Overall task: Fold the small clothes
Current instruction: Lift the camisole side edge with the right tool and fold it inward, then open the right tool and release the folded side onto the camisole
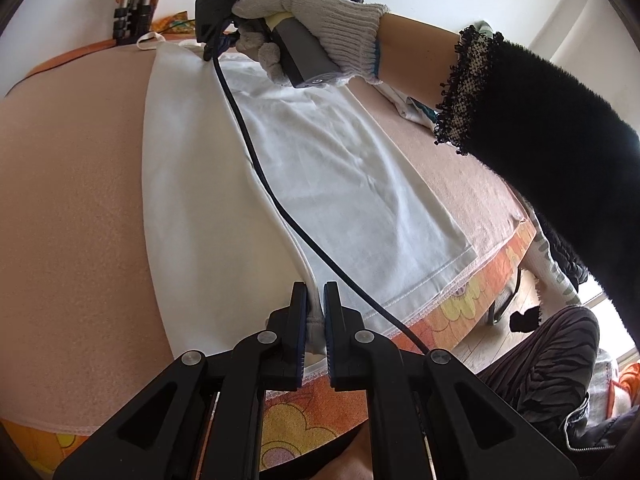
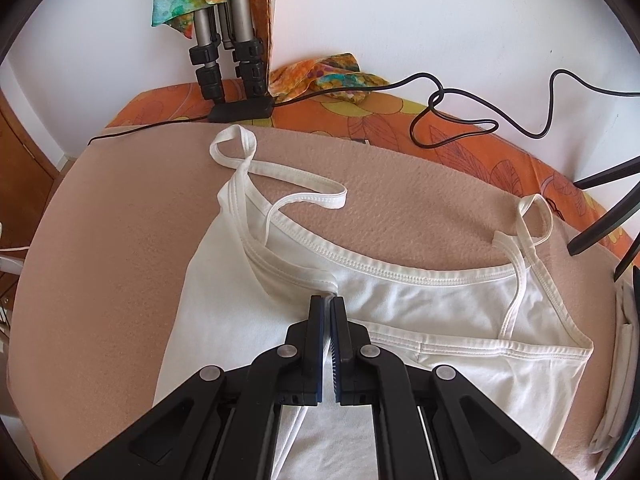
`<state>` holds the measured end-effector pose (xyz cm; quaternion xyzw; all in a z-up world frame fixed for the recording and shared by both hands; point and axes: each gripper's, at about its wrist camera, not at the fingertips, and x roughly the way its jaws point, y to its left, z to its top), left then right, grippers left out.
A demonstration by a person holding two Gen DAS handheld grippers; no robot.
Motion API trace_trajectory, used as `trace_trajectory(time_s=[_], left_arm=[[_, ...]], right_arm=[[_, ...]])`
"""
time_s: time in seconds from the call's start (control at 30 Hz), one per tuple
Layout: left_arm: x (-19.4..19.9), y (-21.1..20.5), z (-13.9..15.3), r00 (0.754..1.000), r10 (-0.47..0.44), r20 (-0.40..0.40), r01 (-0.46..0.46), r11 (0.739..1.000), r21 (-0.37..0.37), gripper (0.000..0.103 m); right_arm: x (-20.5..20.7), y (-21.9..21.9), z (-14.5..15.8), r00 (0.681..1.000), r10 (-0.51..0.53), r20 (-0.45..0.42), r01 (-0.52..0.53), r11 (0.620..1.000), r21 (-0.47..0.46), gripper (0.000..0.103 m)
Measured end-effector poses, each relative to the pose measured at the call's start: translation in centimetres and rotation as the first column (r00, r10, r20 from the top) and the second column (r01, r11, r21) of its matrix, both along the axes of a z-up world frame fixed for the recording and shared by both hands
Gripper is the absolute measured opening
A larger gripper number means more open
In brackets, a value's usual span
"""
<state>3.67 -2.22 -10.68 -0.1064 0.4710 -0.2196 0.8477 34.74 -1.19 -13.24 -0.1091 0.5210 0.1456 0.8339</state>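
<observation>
Black two-finger left gripper (image 1: 315, 300) pinches the folded hem edge of a white cotton strappy vest (image 1: 320, 184) spread on the peach fleece blanket (image 1: 72, 184). Up at the neckline, the right gripper (image 2: 329, 308) is pressed shut on the same fold. One side looks turned inward already; I'd say the other side and the crosswise folds remain.
</observation>
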Motion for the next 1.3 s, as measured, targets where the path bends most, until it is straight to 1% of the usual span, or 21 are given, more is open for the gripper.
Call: trace_trajectory(time_s=[0.07,0.13,0.17,0.2,0.27,0.33,0.37,0.4,0.5,0.57,0.67,0.73,0.8,0.9,1.03,1.2,1.3], left_arm=[[0.0,-0.2,0.1,1.0,-0.005,0.001,0.005,1.0,0.003,0.007],[-0.2,-0.5,0.3,1.0,-0.018,0.005,0.018,1.0,0.016,0.014],[-0.2,-0.7,0.3,1.0,-0.023,0.003,0.023,1.0,0.02,0.021],[-0.3,-0.9,0.3,1.0,-0.031,0.0,0.031,0.999,0.027,0.024],[-0.6,-1.3,0.5,0.999,-0.038,0.006,0.038,0.998,0.041,0.04],[-0.9,-1.4,0.7,0.999,-0.04,0.021,0.039,0.998,0.046,0.045],[-1.0,-1.5,0.9,0.999,-0.042,0.03,0.04,0.998,0.052,0.045],[-1.1,-1.5,1.1,0.998,-0.041,0.038,0.039,0.997,0.061,0.045],[-1.5,-1.4,1.6,0.998,-0.026,0.062,0.022,0.997,0.071,0.046],[-1.6,-1.2,1.8,0.997,-0.018,0.069,0.013,0.997,0.07,0.046],[-1.8,-1.6,2.2,0.996,-0.015,0.092,0.007,0.996,0.092,0.046],[-2.1,-2.0,2.4,0.993,-0.018,0.115,0.005,0.994,0.113,0.046],[-2.3,-2.7,2.7,0.99,-0.024,0.136,0.006,0.991,0.132,0.046],[-2.6,-3.6,3.0,0.986,-0.028,0.163,0.006,0.991,0.137,0.046],[-2.6,-5.4,2.9,0.984,-0.051,0.17,0.027,0.989,0.142,0.046],[-2.8,-7.4,2.9,0.978,-0.091,0.186,0.06,0.984,0.168,0.046],[-2.8,-8.6,2.8,0.977,-0.115,0.181,0.084,0.981,0.172,0.046]], right_arm=[[0.0,0.1,0.0,1.0,0.004,0.005,-0.004,1.0,-0.011,0.002],[-0.1,0.2,0.1,1.0,0.009,0.013,-0.009,1.0,-0.015,0.004],[-0.1,0.1,0.3,1.0,0.011,0.027,-0.01,1.0,-0.024,0.011],[-0.3,0.1,0.5,0.999,0.008,0.044,-0.006,0.999,-0.035,0.032],[-0.7,-0.1,1.3,0.996,0.01,0.085,-0.007,0.999,-0.033,0.05],[-1.0,-0.6,2.0,0.995,0.01,0.099,-0.009,1.0,-0.012,0.055],[-1.2,-0.9,2.4,0.995,0.006,0.104,-0.006,1.0,0.001,0.06],[-1.4,-1.2,2.9,0.994,0.001,0.111,-0.003,1.0,0.015,0.062],[-2.4,-2.3,4.2,0.991,-0.008,0.135,0.003,0.999,0.04,0.065],[-3.2,-3.0,5.1,0.988,-0.018,0.153,0.01,0.998,0.057,0.066],[-4.9,-4.5,6.6,0.982,-0.033,0.183,0.017,0.996,0.085,0.066],[-6.0,-5.9,7.4,0.979,-0.05,0.199,0.026,0.992,0.121,0.066],[-7.3,-7.7,8.0,0.977,-0.076,0.199,0.044,0.986,0.162,0.068],[-9.1,-10.4,8.6,0.975,-0.103,0.196,0.064,0.978,0.197,0.068],[-12.0,-14.1,9.2,0.974,-0.131,0.183,0.083,0.965,0.248,0.068],[-15.3,-17.4,9.4,0.969,-0.159,0.191,0.109,0.962,0.249,0.068],[-16.9,-19.4,10.0,0.962,-0.171,0.214,0.114,0.961,0.253,0.068]])
